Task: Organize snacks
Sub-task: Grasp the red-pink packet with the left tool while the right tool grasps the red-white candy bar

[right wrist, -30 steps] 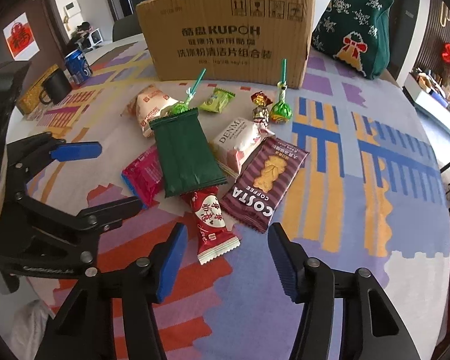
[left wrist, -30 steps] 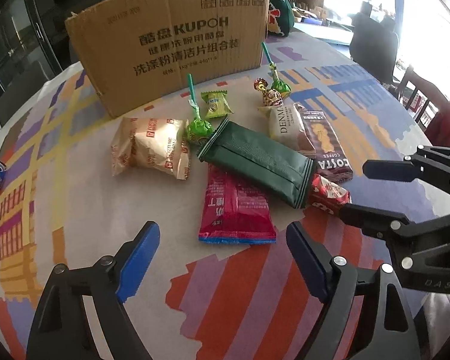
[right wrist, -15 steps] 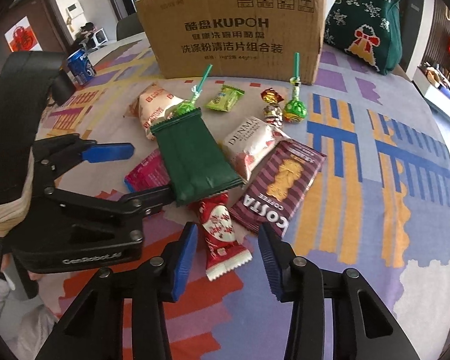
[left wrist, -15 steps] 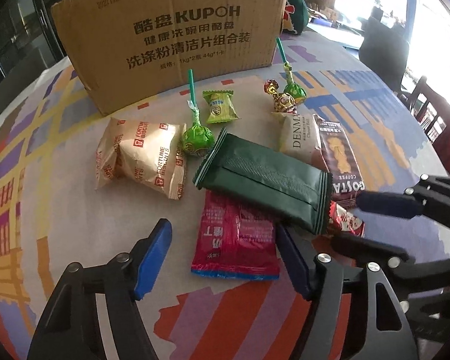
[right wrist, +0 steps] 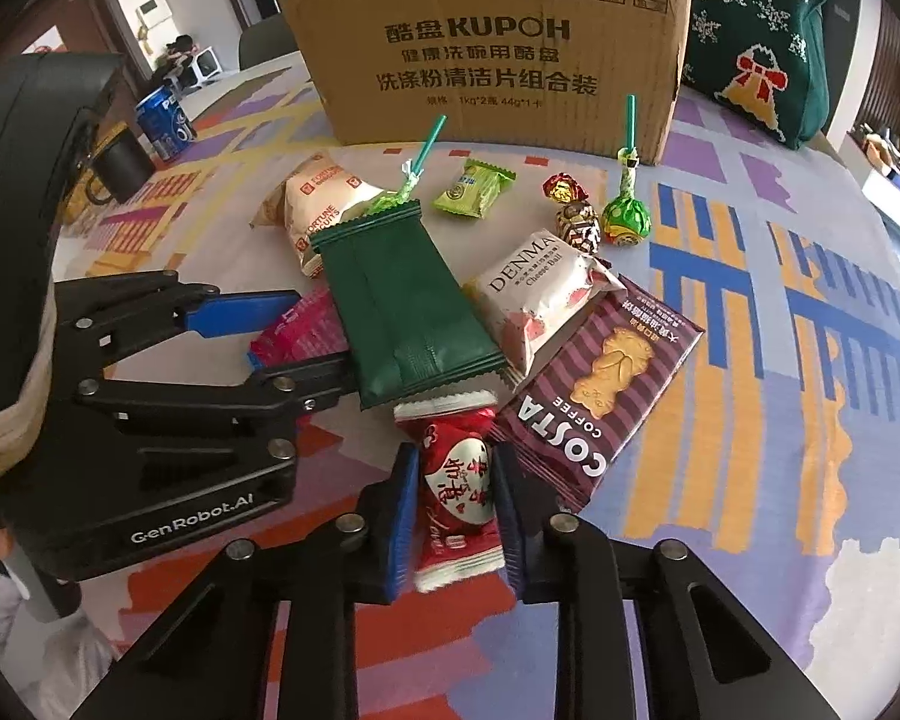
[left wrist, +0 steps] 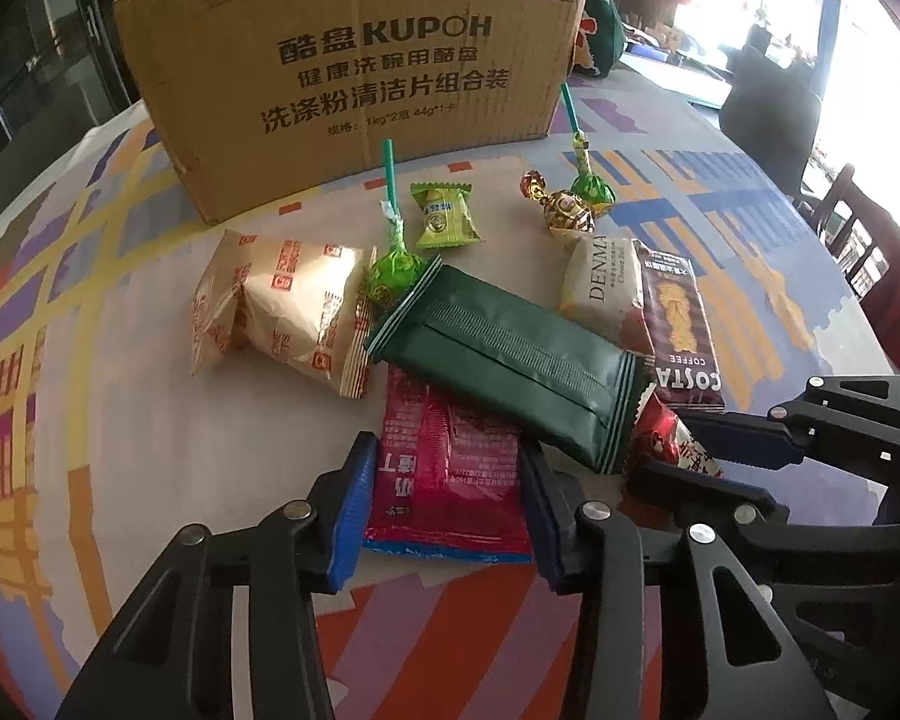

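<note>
A pile of snacks lies on the patterned tablecloth before the cardboard box (left wrist: pixel 354 60). My left gripper (left wrist: pixel 444 504) straddles the pink-red packet (left wrist: pixel 450 480), its blue pads touching both long edges; the packet lies flat, partly under the dark green pouch (left wrist: pixel 504 360). My right gripper (right wrist: pixel 457 516) is closed around the small red candy packet (right wrist: pixel 457 486), which rests on the cloth beside the purple COSTA biscuit pack (right wrist: pixel 600 384). The green pouch (right wrist: pixel 402 312) overlaps the candy packet's far end.
A beige bun packet (left wrist: pixel 282 306), two green lollipops (left wrist: pixel 393 264) (right wrist: pixel 627 219), a green candy (left wrist: pixel 444 216), a gold bonbon (left wrist: pixel 564 207) and a DENMA cheese ball (right wrist: pixel 534 294) lie nearby. A green Christmas bag (right wrist: pixel 756 36), a Pepsi can (right wrist: pixel 165 120) and a black mug (right wrist: pixel 117 168) stand farther off.
Both grippers moved forward and down and narrowed: the left onto the pink-red packet, the right onto the red candy packet.
</note>
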The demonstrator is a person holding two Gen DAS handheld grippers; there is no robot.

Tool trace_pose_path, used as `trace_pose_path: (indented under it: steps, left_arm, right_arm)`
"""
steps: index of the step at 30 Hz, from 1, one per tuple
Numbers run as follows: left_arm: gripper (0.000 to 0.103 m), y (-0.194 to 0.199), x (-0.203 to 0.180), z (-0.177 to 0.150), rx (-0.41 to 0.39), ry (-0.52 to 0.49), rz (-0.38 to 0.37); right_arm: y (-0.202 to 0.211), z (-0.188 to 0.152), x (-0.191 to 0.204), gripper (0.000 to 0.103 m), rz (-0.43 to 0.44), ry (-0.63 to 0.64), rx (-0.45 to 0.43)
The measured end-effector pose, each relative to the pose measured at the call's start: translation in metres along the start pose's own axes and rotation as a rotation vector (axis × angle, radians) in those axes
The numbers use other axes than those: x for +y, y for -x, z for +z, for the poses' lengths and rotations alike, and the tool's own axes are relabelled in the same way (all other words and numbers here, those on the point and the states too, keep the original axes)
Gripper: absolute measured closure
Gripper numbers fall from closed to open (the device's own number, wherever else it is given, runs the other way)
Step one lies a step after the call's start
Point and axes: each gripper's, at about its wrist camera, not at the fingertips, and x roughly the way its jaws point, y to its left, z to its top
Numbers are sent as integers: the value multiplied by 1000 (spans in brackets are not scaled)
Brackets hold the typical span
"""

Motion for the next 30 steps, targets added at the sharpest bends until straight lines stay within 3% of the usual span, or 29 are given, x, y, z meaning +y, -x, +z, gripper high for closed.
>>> trace_pose_path:
  steps: [7, 19, 21, 22, 26, 28, 30]
  left_arm:
    - [60, 16, 1, -15, 5, 44, 23]
    - [62, 61, 1, -29, -73, 93, 28]
    - [92, 66, 1, -29, -74, 98, 29]
    - [92, 67, 1, -29, -73, 106, 20]
    - [88, 65, 1, -32, -62, 93, 12]
    - [77, 65, 2, -35, -57, 87, 12]
    - [54, 64, 1, -39, -56, 69, 25]
  right_arm:
    - [7, -5, -4, 80, 12, -33, -11]
    - [41, -6, 4, 80, 27, -31, -89]
    - [47, -5, 5, 80, 30, -26, -104]
    - [49, -4, 5, 80, 31, -23, -110]
    - [56, -3, 9, 80, 36, -15, -129]
    - [55, -3, 11, 80, 31, -9, -129]
    - [53, -4, 12, 80, 35, -8, -120]
